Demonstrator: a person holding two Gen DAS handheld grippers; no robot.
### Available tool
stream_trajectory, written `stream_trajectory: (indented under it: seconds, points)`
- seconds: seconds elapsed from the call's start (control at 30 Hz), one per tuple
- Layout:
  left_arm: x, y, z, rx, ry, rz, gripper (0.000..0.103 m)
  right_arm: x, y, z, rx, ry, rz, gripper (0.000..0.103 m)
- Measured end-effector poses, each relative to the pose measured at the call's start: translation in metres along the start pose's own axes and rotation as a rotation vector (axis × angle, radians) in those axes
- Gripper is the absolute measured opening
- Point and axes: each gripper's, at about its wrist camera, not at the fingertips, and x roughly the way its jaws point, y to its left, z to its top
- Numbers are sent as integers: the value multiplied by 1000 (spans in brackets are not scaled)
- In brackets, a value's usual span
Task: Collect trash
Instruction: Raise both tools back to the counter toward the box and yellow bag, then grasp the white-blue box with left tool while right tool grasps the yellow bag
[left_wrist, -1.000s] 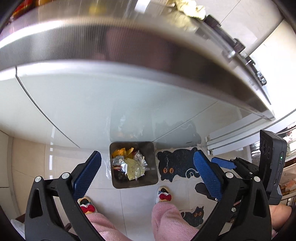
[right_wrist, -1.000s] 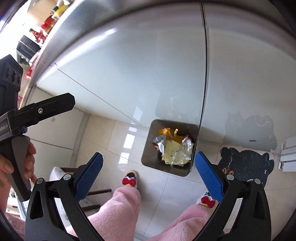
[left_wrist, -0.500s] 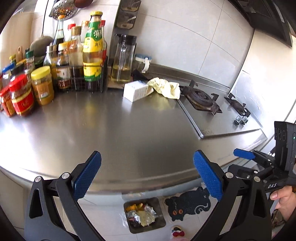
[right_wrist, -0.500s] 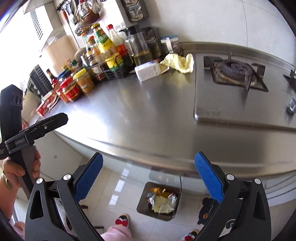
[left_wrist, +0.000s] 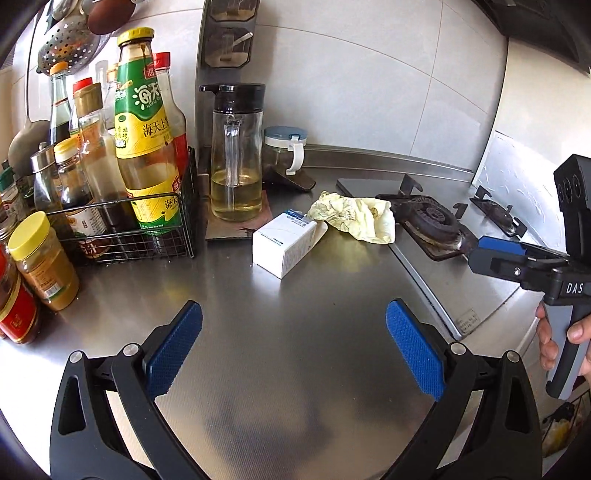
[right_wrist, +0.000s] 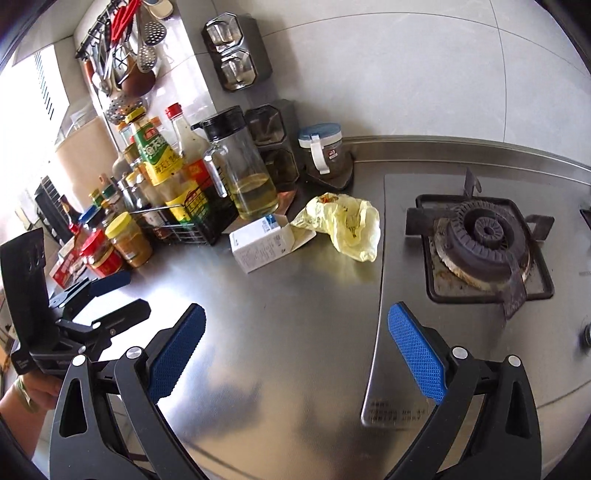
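A small white carton (left_wrist: 284, 243) lies on its side on the steel counter (left_wrist: 295, 350), touching a crumpled yellow bag (left_wrist: 354, 216) behind it. Both also show in the right wrist view: the carton (right_wrist: 264, 247) and the bag (right_wrist: 343, 225). My left gripper (left_wrist: 293, 332) is open and empty, above the counter, short of the carton. My right gripper (right_wrist: 295, 334) is open and empty, also short of the trash. The right gripper also shows at the right edge of the left wrist view (left_wrist: 517, 258). The trash bin is out of view.
A wire basket of sauce bottles (left_wrist: 140, 177) and jars (left_wrist: 42, 262) stand at the left. A glass oil jug (left_wrist: 236, 155) and a lidded jar (left_wrist: 284, 151) stand behind the trash. A gas burner (right_wrist: 480, 240) sits at the right.
Both grippers rose from facing the floor bin and cabinet front to above the counter, then moved forward toward the carton and bag. Both stayed open.
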Motion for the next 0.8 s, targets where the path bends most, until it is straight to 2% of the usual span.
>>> stream_trajectory:
  seconds: [0.27, 0.53, 0.77, 0.8]
  points:
    - [57, 13, 28, 21, 45, 1, 95, 63, -22, 40, 61, 26, -32, 99]
    - [114, 26, 41, 28, 100, -6, 95, 113, -33, 59, 44, 56, -50, 97]
    - [150, 31, 47, 10, 146, -27, 95, 145, -22, 72, -26, 73, -65, 89]
    - [152, 30, 47, 17, 146, -36, 95, 150, -23, 72, -28, 84, -67, 81]
